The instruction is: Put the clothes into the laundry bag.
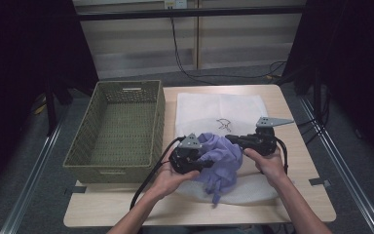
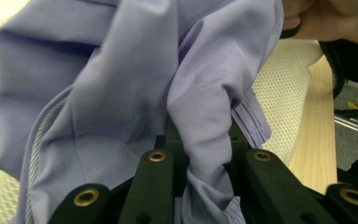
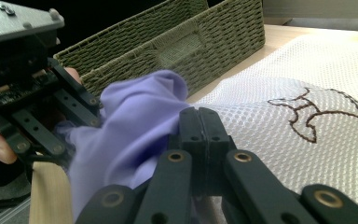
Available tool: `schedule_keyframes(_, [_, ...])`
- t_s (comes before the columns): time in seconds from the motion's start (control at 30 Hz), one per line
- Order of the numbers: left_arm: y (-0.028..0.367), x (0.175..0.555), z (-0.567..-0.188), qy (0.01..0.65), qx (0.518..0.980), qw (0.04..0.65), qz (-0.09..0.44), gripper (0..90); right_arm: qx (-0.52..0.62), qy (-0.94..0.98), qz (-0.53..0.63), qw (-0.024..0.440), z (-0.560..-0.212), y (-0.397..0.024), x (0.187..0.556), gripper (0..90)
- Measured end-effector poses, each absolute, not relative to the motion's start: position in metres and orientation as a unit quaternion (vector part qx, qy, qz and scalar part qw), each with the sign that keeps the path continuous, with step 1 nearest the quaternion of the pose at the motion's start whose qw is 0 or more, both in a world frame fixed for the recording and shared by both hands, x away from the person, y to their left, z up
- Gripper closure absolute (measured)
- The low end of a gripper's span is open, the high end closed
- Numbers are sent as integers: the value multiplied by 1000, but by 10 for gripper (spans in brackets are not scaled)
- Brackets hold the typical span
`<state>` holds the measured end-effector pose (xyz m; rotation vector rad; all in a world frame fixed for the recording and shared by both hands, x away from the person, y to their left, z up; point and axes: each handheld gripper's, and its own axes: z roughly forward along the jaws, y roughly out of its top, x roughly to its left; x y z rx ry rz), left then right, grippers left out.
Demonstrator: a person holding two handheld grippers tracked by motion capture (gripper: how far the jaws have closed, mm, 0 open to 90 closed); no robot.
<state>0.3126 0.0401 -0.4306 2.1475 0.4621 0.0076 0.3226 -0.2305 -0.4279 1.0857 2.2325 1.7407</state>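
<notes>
Both grippers hold lilac garment [image 1: 221, 163] near table's [image 1: 292, 207] front edge.

In the left gripper view, lilac cloth [image 2: 135, 93] hid the tips of the left tongs [image 2: 200, 154], and its top and left ran off the frame. In the high view, the cloth [image 1: 221, 161] covered part of the white mesh bag [image 1: 224, 109]

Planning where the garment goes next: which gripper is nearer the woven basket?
Left. The left gripper sits just beside the woven basket's near right corner; the right gripper is farther right, over the white mesh bag.
</notes>
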Motion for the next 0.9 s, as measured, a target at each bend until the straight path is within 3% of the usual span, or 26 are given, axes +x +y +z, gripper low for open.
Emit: schedule_keyframes(0.9, [28, 317, -457, 186, 892, 413, -9, 788, 355, 735, 575, 57, -426, -232, 321, 900])
